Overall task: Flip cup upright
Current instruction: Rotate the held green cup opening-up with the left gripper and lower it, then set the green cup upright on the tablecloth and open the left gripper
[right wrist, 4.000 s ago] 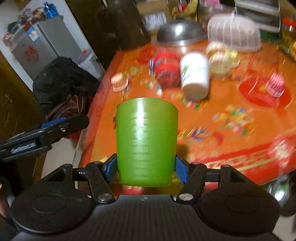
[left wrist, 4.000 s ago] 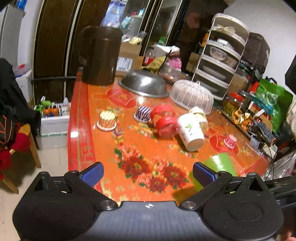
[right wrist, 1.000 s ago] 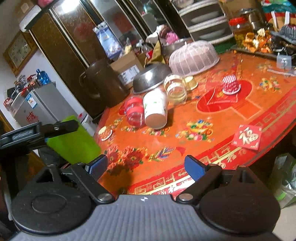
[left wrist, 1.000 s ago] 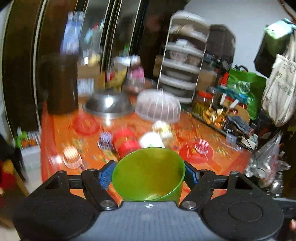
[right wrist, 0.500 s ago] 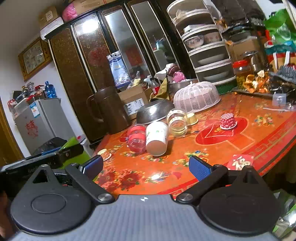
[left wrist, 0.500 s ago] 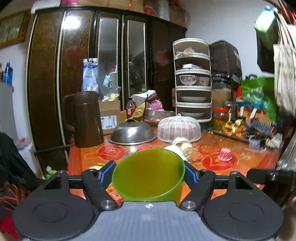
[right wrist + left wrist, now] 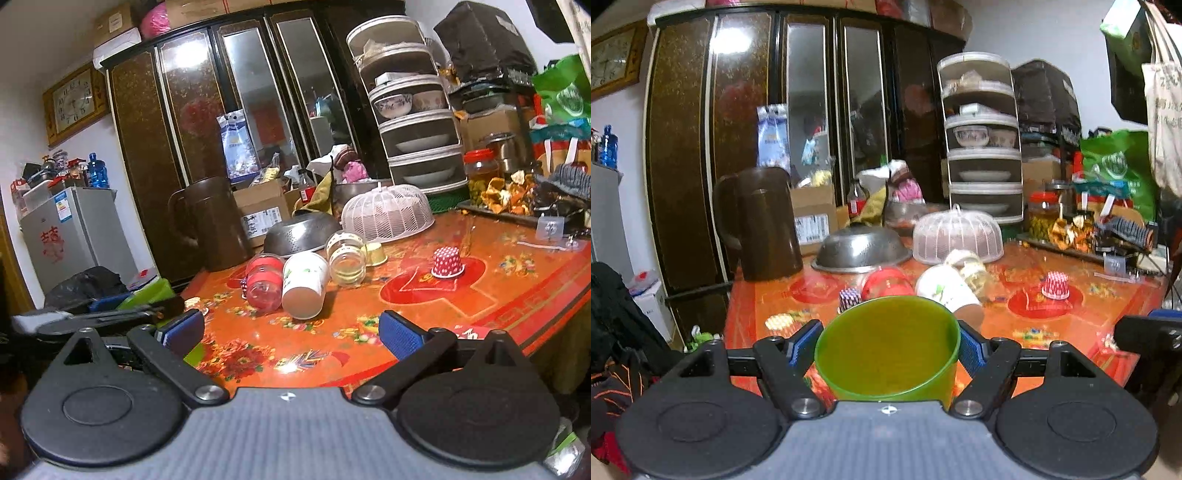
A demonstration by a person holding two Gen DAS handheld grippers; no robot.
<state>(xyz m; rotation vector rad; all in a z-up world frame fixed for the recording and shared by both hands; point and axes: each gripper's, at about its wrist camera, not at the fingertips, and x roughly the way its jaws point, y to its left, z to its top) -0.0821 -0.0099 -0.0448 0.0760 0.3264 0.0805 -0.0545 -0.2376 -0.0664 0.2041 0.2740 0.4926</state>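
Note:
My left gripper (image 7: 887, 345) is shut on a green plastic cup (image 7: 886, 354). The cup is mouth up, near the front left edge of the red flowered table (image 7: 1052, 332); its base is hidden. In the right wrist view the same cup (image 7: 147, 291) and the left gripper show at the far left, beside the table edge. My right gripper (image 7: 291, 334) is open and empty, in front of the table's near edge, pointing over it.
A white paper cup (image 7: 304, 284), a red-lidded jar (image 7: 263, 282) and a glass jar (image 7: 347, 258) lie on their sides mid-table. Behind them stand a steel bowl (image 7: 301, 234), a mesh food cover (image 7: 388, 212) and a dark jug (image 7: 210, 225). A red dotted cupcake liner (image 7: 447, 263) sits at the right.
The left gripper with the green cup has dropped a little and moved closer to the table. The right gripper has stayed open and shifted slightly.

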